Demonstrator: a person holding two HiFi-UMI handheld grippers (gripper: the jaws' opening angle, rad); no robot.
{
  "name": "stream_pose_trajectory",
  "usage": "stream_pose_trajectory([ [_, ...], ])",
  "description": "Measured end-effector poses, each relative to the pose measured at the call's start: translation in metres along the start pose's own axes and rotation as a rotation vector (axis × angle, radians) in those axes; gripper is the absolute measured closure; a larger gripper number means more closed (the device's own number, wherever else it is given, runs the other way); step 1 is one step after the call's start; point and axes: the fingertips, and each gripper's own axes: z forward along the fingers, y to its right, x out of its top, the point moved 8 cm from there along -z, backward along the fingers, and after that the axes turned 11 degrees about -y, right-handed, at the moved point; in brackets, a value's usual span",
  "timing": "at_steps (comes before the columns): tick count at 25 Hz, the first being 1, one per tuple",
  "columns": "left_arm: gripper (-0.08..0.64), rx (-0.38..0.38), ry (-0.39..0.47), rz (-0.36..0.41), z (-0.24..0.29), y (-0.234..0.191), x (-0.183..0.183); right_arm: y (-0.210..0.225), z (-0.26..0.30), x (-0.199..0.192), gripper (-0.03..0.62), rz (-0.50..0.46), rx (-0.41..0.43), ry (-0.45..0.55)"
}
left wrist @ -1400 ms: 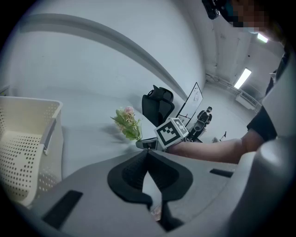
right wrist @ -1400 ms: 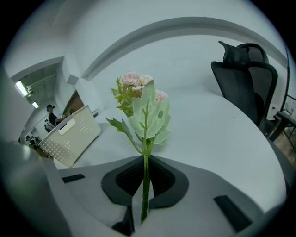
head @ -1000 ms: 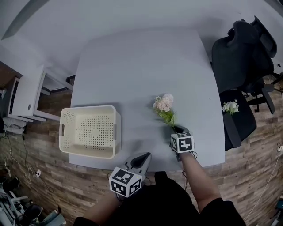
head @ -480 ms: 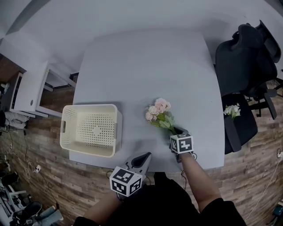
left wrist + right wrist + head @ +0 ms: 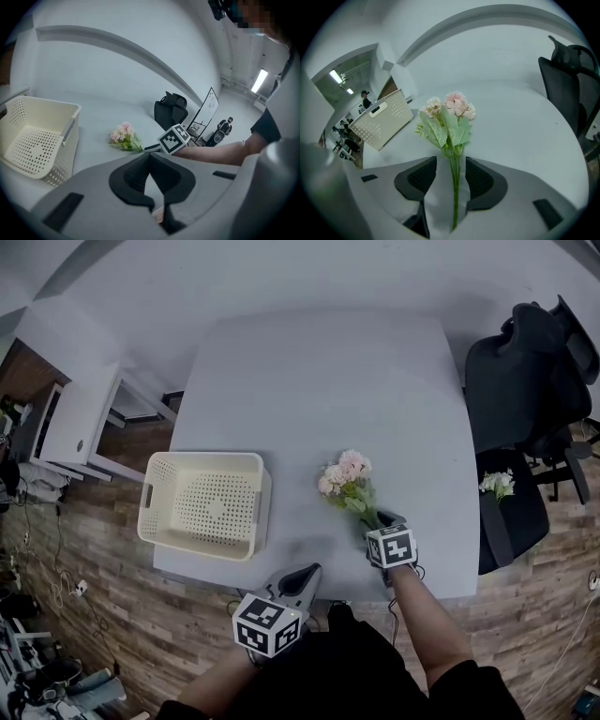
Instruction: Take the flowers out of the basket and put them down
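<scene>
A bunch of pink and white flowers [image 5: 345, 474] with green leaves lies on the grey table [image 5: 309, 381], right of the cream perforated basket [image 5: 155, 493], which holds nothing. My right gripper [image 5: 378, 519] is at the stem end. In the right gripper view its jaws have just been opening and stand wide on either side of the green stem [image 5: 454, 187], and the pads do not press it. The blooms [image 5: 447, 105] point away from me. My left gripper [image 5: 302, 576] hovers at the table's near edge, shut and holding nothing [image 5: 150, 157].
A black office chair [image 5: 525, 381] stands right of the table, with a second small white bunch [image 5: 497, 484] on its seat. A white cabinet [image 5: 75, 418] is at the left. The table ends just in front of me, above a wood floor.
The bunch has tipped from standing in the right gripper down onto the table. The right jaws have spread apart off the stem. The left gripper has stayed put.
</scene>
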Motion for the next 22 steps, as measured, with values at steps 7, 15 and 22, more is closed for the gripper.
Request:
stream_pose_trajectory([
  [7,0.554,0.016,0.043,0.009,-0.030,-0.007,-0.006,-0.024,-0.046,0.010,0.407,0.030,-0.030,0.142],
  [15,0.554,-0.014,0.078,0.054,-0.075,-0.022,-0.017,-0.090,-0.123,0.011,0.568,0.138,0.162,0.449],
  [22,0.554,-0.069,0.094,0.103,-0.118,-0.043,-0.030,-0.177,-0.158,-0.003,0.569,0.138,0.229,0.542],
])
